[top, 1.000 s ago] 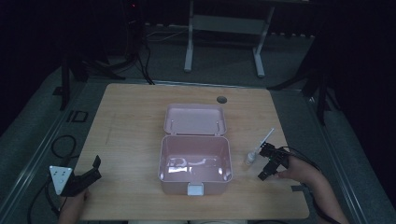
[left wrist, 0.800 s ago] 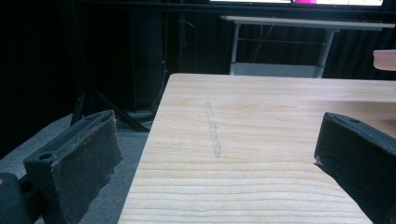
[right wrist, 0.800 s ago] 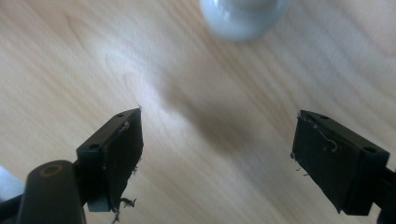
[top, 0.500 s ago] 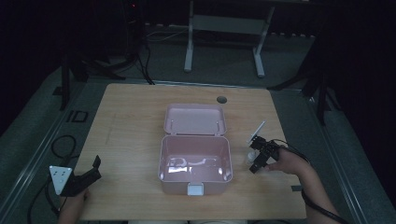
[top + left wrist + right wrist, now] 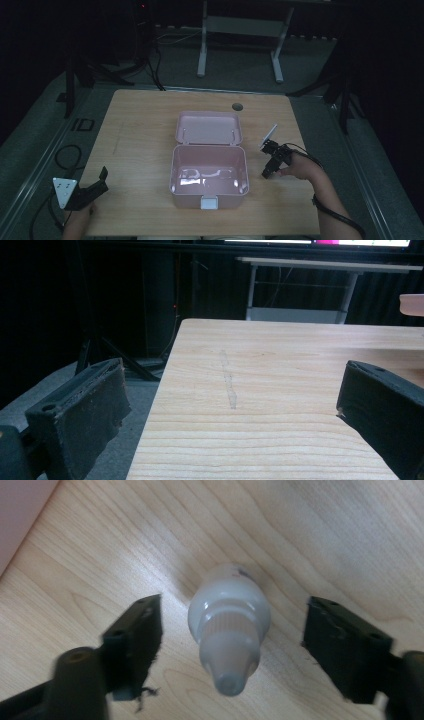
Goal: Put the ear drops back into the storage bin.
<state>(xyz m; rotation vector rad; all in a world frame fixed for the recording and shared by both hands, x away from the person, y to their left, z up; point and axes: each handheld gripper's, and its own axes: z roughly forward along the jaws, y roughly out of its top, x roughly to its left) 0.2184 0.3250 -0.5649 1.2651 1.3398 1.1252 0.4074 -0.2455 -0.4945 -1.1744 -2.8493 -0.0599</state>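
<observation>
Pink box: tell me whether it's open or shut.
Open. The pink box has its lid swung back, the inside bare to the high view.

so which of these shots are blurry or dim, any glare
High view: dim, dark surroundings, light glare on the open pink box floor. Right gripper view: bright, the small white bottle soft, its near tip blurred, left tong edge smeared. Left gripper view: table grain sharp, near tongs slightly soft.

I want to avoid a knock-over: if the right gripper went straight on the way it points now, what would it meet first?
Most likely the small white bottle, which stands between the open jaws of the right gripper, cap toward the camera. The jaws have just been closing around it but are not yet touching it. Below it lies the wooden table.
</observation>
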